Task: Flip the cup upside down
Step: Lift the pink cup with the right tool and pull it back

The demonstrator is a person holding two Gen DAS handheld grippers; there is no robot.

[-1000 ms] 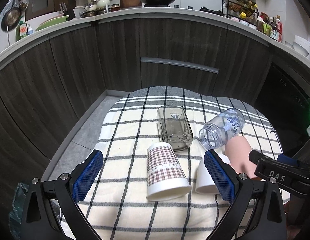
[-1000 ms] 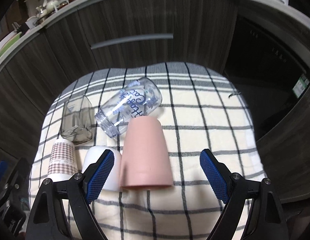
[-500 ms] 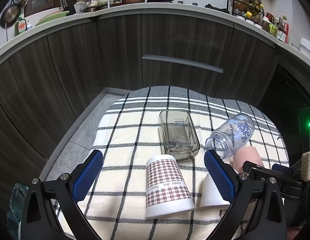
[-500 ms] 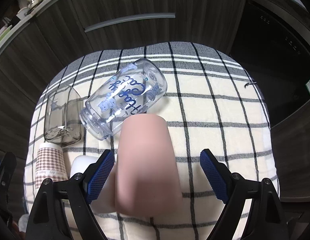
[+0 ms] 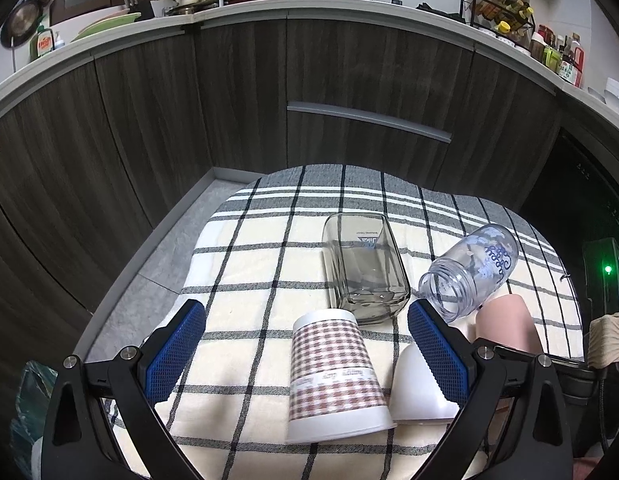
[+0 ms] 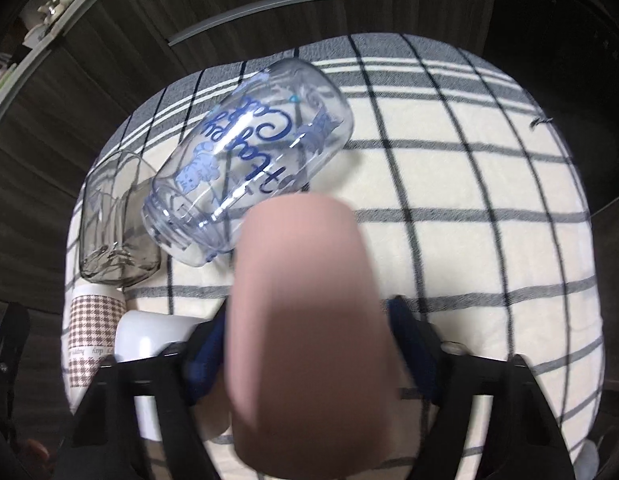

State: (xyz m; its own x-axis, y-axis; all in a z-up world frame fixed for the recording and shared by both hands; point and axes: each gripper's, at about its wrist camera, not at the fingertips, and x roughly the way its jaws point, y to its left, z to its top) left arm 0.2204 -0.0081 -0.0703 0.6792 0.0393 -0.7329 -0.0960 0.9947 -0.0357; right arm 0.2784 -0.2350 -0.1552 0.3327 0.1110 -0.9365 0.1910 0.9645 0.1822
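Since a second ago the right hand-held gripper (image 6: 305, 344) has advanced and narrowed from a wide spread until its blue pads flank the pink cup (image 6: 305, 332), apparently pinching it. That cup already stands mouth-down on the checked cloth (image 6: 489, 184), so my guess is that a lift and turn comes next.

From the right wrist view, the cloth-covered surface fills the frame. At 11 o'clock of the pink cup lies the clear printed jar (image 6: 245, 168) on its side, just beside or touching it. Farther toward 10 o'clock lies the smoky glass tumbler (image 6: 113, 224). At 9 o'clock are the white cup (image 6: 149, 336) and the houndstooth paper cup (image 6: 89, 332).

The left hand-held gripper (image 5: 305, 352) hovers spread wide, holding nothing, with the houndstooth cup between its pads.
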